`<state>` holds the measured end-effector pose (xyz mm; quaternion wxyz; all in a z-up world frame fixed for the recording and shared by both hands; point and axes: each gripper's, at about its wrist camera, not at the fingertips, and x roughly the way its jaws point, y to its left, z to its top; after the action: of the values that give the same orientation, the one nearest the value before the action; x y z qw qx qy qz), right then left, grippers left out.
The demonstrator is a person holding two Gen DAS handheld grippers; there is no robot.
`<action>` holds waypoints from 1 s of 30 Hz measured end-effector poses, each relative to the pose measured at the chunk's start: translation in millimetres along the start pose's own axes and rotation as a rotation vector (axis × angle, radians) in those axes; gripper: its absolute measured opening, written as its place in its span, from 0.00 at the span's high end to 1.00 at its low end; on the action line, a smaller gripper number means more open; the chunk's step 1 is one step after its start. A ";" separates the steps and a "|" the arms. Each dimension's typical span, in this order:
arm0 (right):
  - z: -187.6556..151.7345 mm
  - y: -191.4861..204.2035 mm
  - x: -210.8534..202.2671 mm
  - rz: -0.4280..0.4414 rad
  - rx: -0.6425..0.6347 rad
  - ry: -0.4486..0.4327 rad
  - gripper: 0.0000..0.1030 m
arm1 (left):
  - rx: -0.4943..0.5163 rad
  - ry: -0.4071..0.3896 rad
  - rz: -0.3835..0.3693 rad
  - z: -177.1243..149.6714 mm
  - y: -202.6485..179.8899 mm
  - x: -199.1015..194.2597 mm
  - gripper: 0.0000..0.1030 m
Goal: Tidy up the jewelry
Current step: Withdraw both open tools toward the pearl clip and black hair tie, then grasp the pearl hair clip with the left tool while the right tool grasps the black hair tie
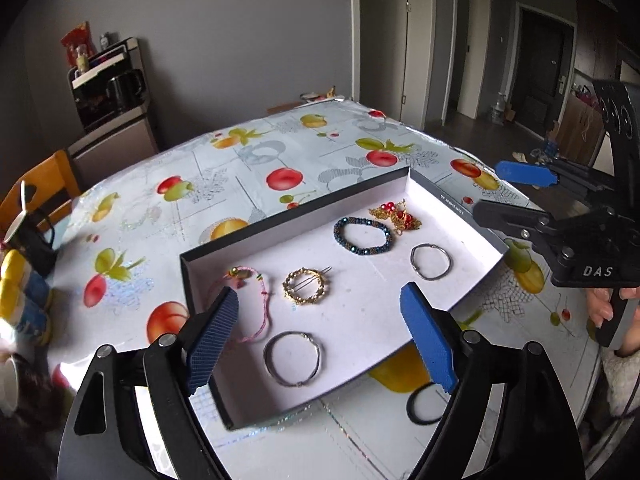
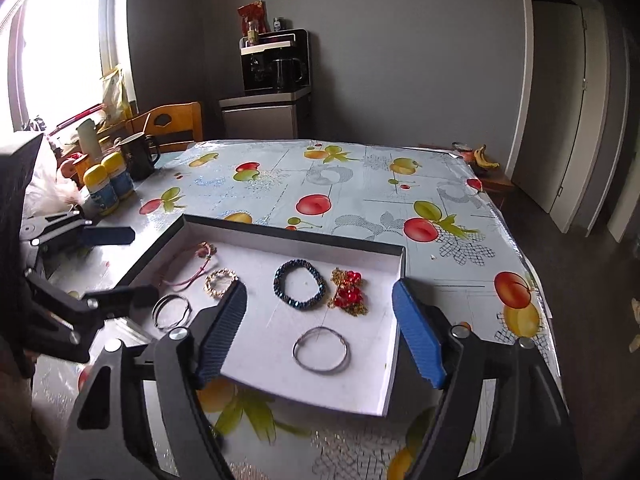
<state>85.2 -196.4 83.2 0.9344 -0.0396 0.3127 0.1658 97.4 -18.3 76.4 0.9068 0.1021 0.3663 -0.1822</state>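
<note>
A shallow white box with dark walls lies on the table. In it are a pink cord bracelet, a gold ring clip, a silver bangle, a dark blue bead bracelet, a gold chain with red beads and a second silver bangle. A black hair tie lies on the table outside the box. My left gripper is open above the box's near edge. My right gripper is open above the box.
The table has a fruit-print cloth. Yellow-capped bottles and a black mug stand at its left edge by a wooden chair. Bananas lie past the far right corner. The floor drops off to the right.
</note>
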 end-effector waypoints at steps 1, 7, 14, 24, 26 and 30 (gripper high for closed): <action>-6.0 1.6 -7.7 0.011 -0.011 -0.004 0.19 | -0.001 -0.003 0.005 -3.8 0.6 -6.2 0.17; -40.3 7.3 -30.2 0.037 -0.046 0.012 0.05 | -0.018 0.003 0.041 -36.7 10.6 -35.0 0.16; -62.8 13.7 -31.0 0.069 -0.041 0.039 0.06 | -0.032 0.089 0.046 -84.5 12.2 -37.8 0.16; -86.8 41.0 -9.7 0.143 -0.096 0.140 0.06 | -0.076 0.196 0.004 -139.9 6.9 -23.5 0.16; -90.1 45.2 -5.9 0.147 -0.109 0.151 0.06 | -0.094 0.201 -0.010 -144.0 7.0 -23.2 0.16; -96.1 54.2 1.5 0.138 -0.142 0.175 0.14 | -0.098 0.191 -0.037 -145.1 3.1 -25.4 0.22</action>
<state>13.3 -162.0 6.9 0.8847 -0.0984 0.3825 0.2475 -9.2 37.3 -8.7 0.8682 0.0678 0.4611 -0.1700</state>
